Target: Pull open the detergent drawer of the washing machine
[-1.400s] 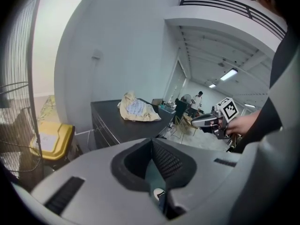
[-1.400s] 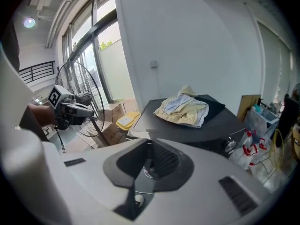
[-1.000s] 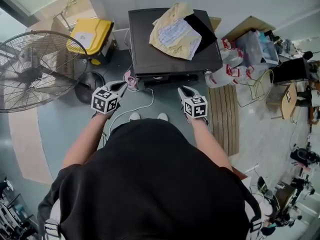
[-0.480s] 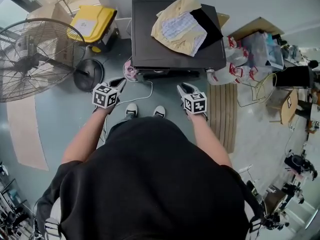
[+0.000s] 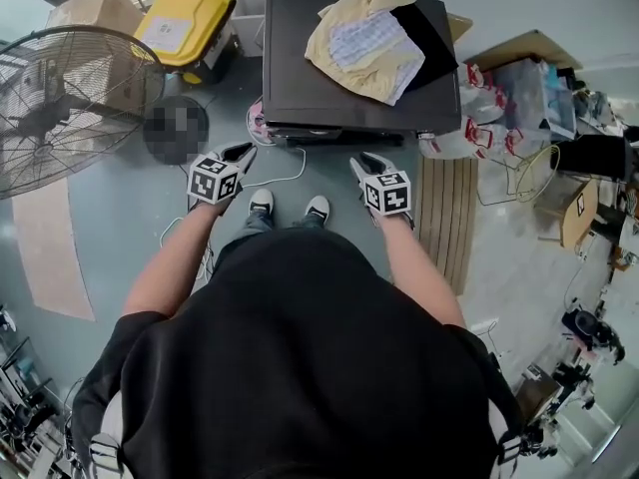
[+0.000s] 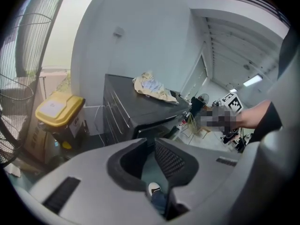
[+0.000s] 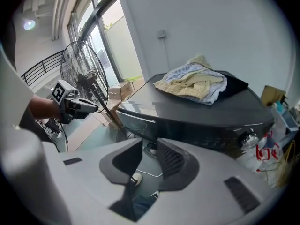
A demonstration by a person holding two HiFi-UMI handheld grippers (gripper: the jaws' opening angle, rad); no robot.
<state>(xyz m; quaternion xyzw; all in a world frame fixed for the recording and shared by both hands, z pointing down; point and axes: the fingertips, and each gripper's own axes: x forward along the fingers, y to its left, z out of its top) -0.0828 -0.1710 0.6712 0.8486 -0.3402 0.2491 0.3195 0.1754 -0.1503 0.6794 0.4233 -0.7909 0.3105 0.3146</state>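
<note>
Detergent drawer (image 7: pixel 136 122) shut in washing machine (image 5: pixel 319 78) front, left gripper (image 5: pixel 244 151) jaws narrow, right gripper (image 5: pixel 362 161) wider, both just opening, empty.

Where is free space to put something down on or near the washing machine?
The left half of the washing machine top is bare, bordered by the pile of cloth on its right. The floor between the fan and the shoes is free too. Right of the machine it is crowded with bags.
</note>
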